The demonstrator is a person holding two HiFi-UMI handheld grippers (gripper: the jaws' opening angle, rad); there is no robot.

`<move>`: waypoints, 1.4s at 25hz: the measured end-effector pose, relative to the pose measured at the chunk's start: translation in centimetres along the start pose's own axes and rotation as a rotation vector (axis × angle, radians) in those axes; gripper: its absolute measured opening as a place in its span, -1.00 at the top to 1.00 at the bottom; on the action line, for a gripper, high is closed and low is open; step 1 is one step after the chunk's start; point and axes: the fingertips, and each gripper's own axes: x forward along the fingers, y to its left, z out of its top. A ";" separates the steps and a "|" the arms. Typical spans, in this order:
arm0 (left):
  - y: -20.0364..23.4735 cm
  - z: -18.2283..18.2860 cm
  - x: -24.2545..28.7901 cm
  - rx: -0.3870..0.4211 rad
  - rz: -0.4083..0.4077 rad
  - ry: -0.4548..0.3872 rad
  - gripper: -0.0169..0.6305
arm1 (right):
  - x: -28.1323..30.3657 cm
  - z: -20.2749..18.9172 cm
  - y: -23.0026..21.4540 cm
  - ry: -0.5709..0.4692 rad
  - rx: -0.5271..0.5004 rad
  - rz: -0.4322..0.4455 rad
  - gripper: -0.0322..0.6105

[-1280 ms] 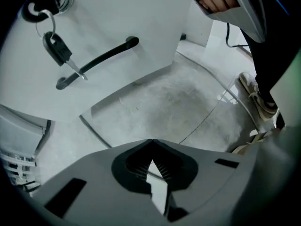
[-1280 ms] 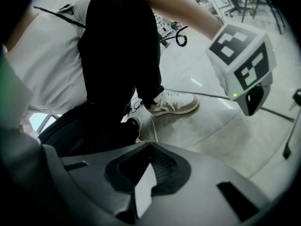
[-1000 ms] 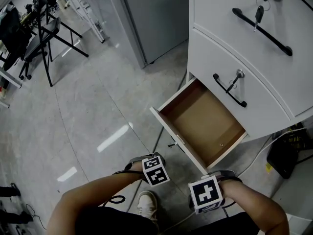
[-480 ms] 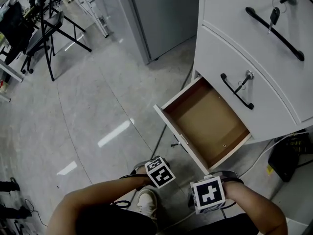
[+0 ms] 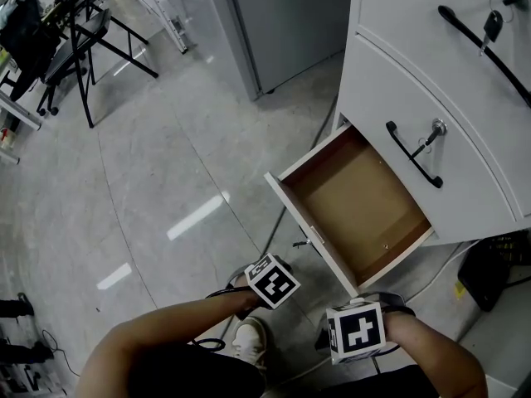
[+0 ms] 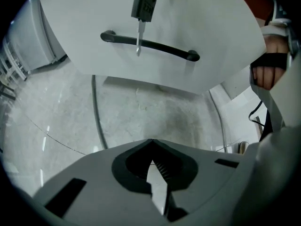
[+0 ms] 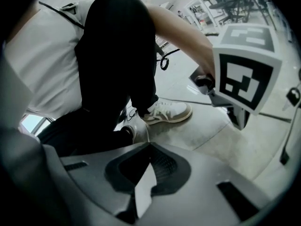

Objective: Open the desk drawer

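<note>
Both pairs of jaws are pressed together with nothing between them: the left gripper [image 6: 151,144] points at the white front of the drawer [image 6: 202,27], which carries a black handle [image 6: 149,45] and a hanging key [image 6: 143,6], and the right gripper [image 7: 149,149] points toward the person's white shoe [image 7: 167,112] on the floor [image 7: 225,140]. Seen from the head view, this drawer [image 5: 309,232] stands pulled out from the white cabinet [image 5: 415,73], below two closed ones, with its brown inside in view. The two grippers are near its front panel but apart from it.
</note>
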 end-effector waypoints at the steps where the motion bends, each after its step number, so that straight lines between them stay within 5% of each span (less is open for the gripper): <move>1: -0.1 0.0 0.0 -0.011 -0.003 0.001 0.92 | 0.0 0.1 -0.1 -0.005 0.001 -0.005 0.85; 4: -0.3 0.4 -0.7 -0.021 0.006 -0.017 0.92 | 0.3 0.8 0.1 -0.030 0.015 0.000 0.85; 7: -0.2 1.2 -1.6 -0.007 0.051 -0.068 0.92 | 0.2 3.3 0.0 -0.161 0.059 -0.020 0.85; 10: -0.7 1.0 -2.3 0.015 0.082 -0.093 0.92 | -0.9 6.2 -1.2 -0.328 0.138 -0.099 0.85; 12: -1.1 0.8 -2.9 0.000 0.084 -0.093 0.92 | -1.3 6.6 -2.2 -0.344 0.180 -0.163 0.85; 15: -1.0 0.2 -4.4 -0.056 0.099 -0.081 0.92 | -1.2 6.4 -3.0 -0.330 0.258 -0.262 0.85; 21: -3.0 -0.3 -9.7 -0.195 0.088 -0.063 0.92 | -5.1 7.3 -2.6 -0.489 0.479 -0.423 0.85; 35: -8.1 0.6 -26.7 -0.445 0.055 -0.065 0.92 | -15.9 11.7 6.0 -0.607 0.749 -0.595 0.85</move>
